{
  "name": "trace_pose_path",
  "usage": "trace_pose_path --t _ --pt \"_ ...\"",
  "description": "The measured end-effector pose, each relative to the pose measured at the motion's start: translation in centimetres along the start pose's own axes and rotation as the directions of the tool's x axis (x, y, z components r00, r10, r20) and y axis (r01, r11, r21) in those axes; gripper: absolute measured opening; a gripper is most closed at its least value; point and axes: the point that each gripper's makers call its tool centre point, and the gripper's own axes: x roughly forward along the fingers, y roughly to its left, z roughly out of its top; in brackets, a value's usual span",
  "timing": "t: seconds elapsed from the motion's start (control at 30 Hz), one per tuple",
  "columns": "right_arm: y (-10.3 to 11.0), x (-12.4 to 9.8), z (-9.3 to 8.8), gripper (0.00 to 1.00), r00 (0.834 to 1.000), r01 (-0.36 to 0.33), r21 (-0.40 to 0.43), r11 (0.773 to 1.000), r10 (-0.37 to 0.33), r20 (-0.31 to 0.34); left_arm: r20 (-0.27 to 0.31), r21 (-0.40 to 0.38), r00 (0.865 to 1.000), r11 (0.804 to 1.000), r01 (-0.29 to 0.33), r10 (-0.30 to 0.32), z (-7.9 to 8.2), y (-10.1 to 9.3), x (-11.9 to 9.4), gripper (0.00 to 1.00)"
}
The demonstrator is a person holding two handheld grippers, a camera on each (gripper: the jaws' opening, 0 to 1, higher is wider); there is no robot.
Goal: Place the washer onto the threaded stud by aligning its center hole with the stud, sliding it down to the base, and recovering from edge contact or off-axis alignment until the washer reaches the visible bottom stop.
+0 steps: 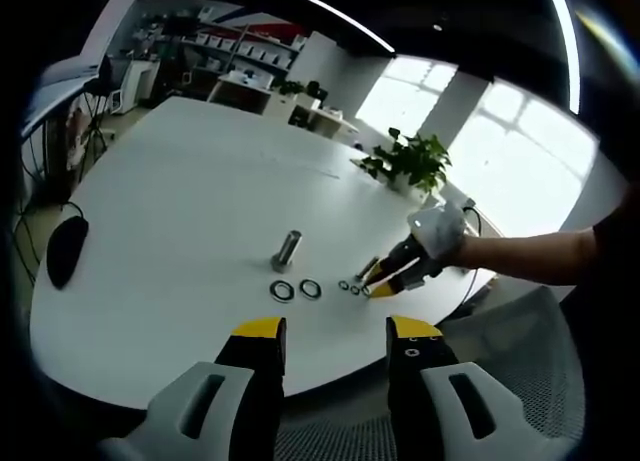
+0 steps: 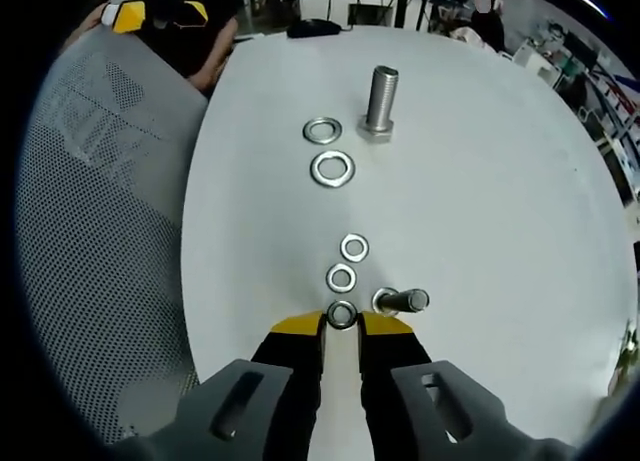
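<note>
In the right gripper view the right gripper (image 2: 341, 324) is low over the white table (image 2: 480, 211), its yellow-tipped jaws drawn close together around the nearest small washer (image 2: 341, 314); the washer lies at their tips, but I cannot tell for sure whether the jaws really pinch it or only touch its edge. Just to the right of it a small threaded stud (image 2: 401, 301) stands on the table, tilted in the fisheye picture, its base partly hidden by the jaw. Beyond the tips two more small washers (image 2: 341, 277) lie in a row, so three small ones in all. Farther away are two large washers (image 2: 332, 168), and right of them a large bolt (image 2: 379, 102) stands upright on its head. No writing can be read on any part. In the left gripper view the left gripper (image 1: 327, 333) hangs near the table edge with its jaws spread wide and nothing between them. A mesh chair back (image 2: 90, 181) stands at the left edge of the table. Far off, a dark computer mouse (image 1: 66, 249) and a green plant (image 1: 410, 161) are on the table; the shelves behind are too blurred to read.
</note>
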Motion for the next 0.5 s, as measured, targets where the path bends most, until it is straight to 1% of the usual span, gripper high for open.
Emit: trace_pose_path --t 0.5 --pt "-0.1 -2.3 0.4 0.13 0.999 0.000 0.019 1.000 -0.001 0.045 0.005 -0.001 1.000 1.000 0.000 0.000 0.1 0.1 0.0 0.38"
